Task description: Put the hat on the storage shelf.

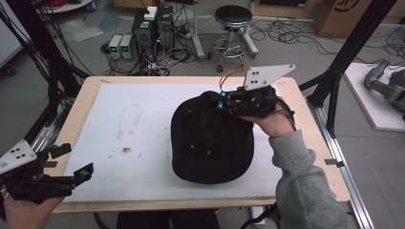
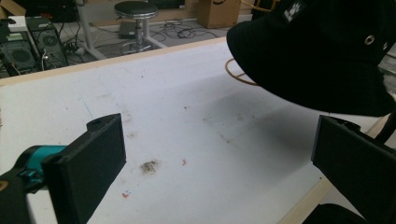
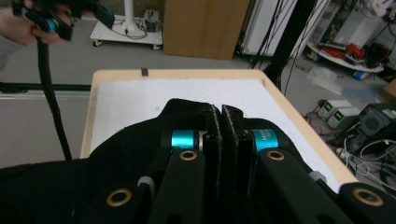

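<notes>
Left tool (image 1: 71,164) agape beside mat (image 1: 133,133), black hat (image 1: 210,138) right

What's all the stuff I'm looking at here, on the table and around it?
hat: one, black, right half of the mat, its far edge pinched and raised.
mat: one, white with small stains, covering most of the table.
table: one, light wood, centre.
stool: one, black seat on chrome legs, floor beyond the table.
computer towers: two, dark, floor beyond the table.
cardboard box: one, brown, far right.
right gripper: one, black with teal, jaws shut on the hat's far edge.
left gripper: one, black with teal, jaws open, at the table's near left corner.
sleeve: one, grey, right arm.
</notes>
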{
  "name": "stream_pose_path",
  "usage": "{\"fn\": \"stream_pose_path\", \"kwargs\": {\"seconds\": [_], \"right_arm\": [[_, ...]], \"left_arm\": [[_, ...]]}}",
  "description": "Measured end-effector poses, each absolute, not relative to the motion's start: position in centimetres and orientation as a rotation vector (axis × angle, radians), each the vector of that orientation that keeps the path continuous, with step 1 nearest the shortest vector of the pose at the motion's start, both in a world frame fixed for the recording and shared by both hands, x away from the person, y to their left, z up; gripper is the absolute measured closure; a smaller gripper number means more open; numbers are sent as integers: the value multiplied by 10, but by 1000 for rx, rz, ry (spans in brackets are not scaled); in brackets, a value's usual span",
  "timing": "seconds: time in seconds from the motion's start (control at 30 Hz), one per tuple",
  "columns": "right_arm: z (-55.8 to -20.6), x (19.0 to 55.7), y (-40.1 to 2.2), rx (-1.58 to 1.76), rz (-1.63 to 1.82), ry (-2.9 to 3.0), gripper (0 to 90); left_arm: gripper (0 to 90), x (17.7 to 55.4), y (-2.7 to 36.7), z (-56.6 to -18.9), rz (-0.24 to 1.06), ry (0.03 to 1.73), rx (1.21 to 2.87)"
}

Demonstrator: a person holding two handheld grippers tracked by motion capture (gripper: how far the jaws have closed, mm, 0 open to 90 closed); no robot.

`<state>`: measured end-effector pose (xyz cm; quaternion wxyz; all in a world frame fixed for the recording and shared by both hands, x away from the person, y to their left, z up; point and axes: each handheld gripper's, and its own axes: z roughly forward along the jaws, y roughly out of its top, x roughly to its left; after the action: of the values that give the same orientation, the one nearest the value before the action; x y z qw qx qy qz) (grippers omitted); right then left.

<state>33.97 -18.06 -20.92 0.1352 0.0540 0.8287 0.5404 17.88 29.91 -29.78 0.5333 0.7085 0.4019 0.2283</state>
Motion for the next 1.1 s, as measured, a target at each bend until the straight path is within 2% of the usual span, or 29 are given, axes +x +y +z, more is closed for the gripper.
{"fn": "stream_pose_path", "kwargs": {"seconds": [0.63,0.87,1.1], "right_arm": [[-121,327,-166,63,1550,2315,875],[-93,338,-175,79,1506,2249,875],[-81,363,-192,139,1483,2206,875]], "left_arm": [[33,177,306,-297,535,955,1661],[33,178,310,-298,528,967,1655],[33,178,310,-298,524,964,1651]]}}
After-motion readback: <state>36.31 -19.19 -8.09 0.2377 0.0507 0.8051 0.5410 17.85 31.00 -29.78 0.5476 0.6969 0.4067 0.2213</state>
